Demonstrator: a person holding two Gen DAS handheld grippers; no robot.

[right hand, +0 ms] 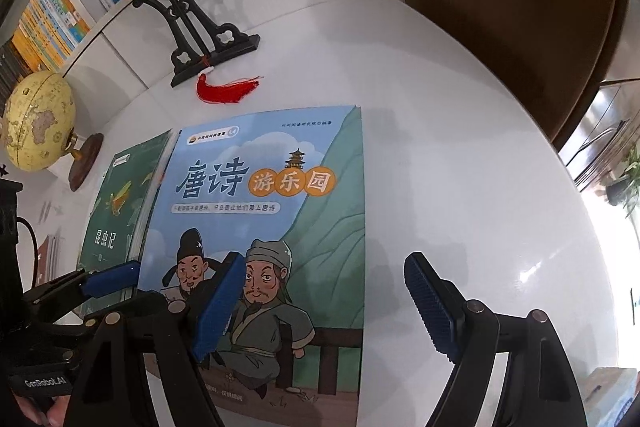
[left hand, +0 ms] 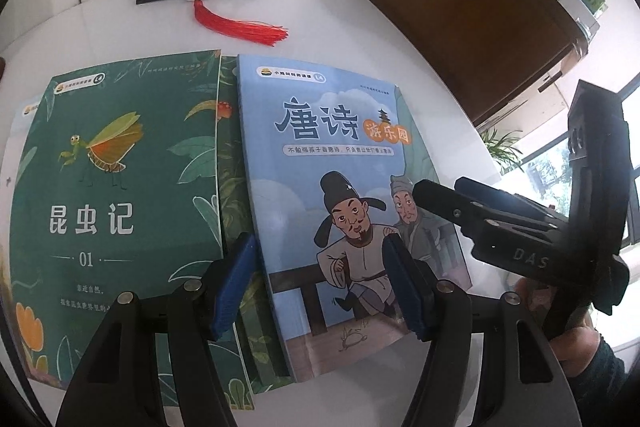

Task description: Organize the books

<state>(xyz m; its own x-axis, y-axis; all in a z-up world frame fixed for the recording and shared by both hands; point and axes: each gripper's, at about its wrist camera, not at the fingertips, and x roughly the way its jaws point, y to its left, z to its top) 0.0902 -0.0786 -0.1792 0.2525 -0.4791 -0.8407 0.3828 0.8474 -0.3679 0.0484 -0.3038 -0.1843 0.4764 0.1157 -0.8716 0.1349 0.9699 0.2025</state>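
Jaws of both the left gripper (left hand: pixel 320 283) and right gripper (right hand: pixel 326 307) stand apart, empty, above the blue book (left hand: pixel 340 187). It lies flat on the desk (right hand: pixel 460 147), long axis pointing away, beside one green book (left hand: pixel 116 195).

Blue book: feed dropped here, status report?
Both tools open, left tool and right tool over blue book. Book flat, overlapping green books. Nothing blocking.

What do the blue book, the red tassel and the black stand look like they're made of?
Blue book: paper with a smooth printed cover; its thin page edges show along one side. Red tassel: fine thread or silk, since loose strands fan out at one end. Black stand: probably dark lacquered wood, carved with cut-out curls, though moulded plastic can't be ruled out.
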